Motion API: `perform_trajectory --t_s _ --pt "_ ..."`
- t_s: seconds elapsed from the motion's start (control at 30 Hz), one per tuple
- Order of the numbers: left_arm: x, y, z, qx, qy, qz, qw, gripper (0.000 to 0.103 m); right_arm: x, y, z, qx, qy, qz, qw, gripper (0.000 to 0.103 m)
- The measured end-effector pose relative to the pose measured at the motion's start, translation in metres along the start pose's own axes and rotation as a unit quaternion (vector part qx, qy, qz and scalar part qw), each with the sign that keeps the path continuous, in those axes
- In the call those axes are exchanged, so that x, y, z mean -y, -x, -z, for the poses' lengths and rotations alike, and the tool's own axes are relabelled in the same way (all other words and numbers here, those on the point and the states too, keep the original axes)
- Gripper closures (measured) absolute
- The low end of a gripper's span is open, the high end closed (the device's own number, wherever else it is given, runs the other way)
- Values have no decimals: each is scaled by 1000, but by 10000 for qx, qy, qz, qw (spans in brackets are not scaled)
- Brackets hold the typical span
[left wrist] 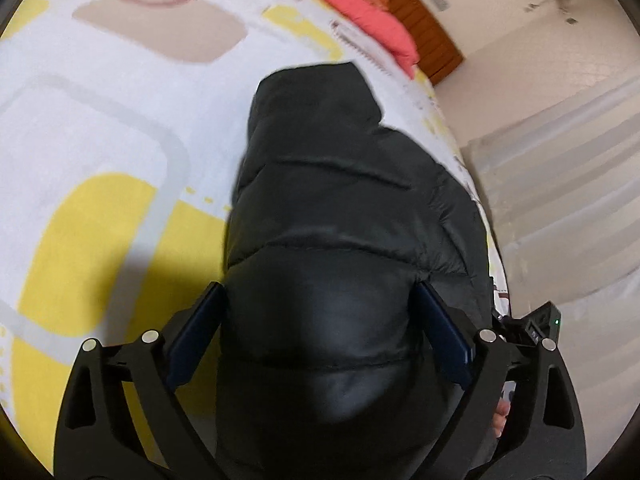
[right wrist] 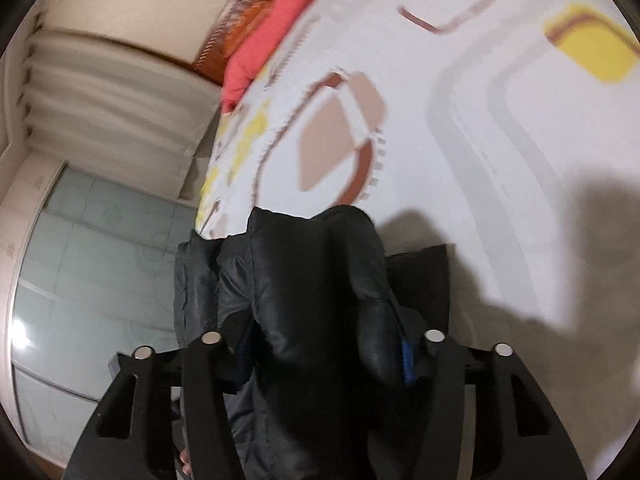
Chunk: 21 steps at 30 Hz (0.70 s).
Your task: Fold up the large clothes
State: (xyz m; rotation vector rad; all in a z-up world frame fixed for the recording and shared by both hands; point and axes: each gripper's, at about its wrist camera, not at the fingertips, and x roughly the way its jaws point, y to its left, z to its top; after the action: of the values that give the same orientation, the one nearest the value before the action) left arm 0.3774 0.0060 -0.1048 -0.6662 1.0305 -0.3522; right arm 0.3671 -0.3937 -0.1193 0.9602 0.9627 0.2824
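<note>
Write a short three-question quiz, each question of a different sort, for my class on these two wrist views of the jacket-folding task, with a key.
1. True or false: the black puffer jacket lies on a patterned bed sheet.
2. What does the left gripper hold? A) a towel B) the jacket C) nothing
3. Fill in: the pillow by the wooden headboard is ____.

Key: 1 true. 2 B; the right gripper clamps the jacket too. 3 red.
</note>
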Motion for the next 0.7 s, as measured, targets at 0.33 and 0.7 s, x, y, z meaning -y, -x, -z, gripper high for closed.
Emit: perform_trajectory --t_s 0.33,0.7 --pt "-6 -13 13 -2 -128 -309 9994 9 30 -14 8 -29 -174 -318 9993 59" --pt "-1 -18 15 118 -270 -354 9989 9 36 -17 8 51 -243 -540 9982 59"
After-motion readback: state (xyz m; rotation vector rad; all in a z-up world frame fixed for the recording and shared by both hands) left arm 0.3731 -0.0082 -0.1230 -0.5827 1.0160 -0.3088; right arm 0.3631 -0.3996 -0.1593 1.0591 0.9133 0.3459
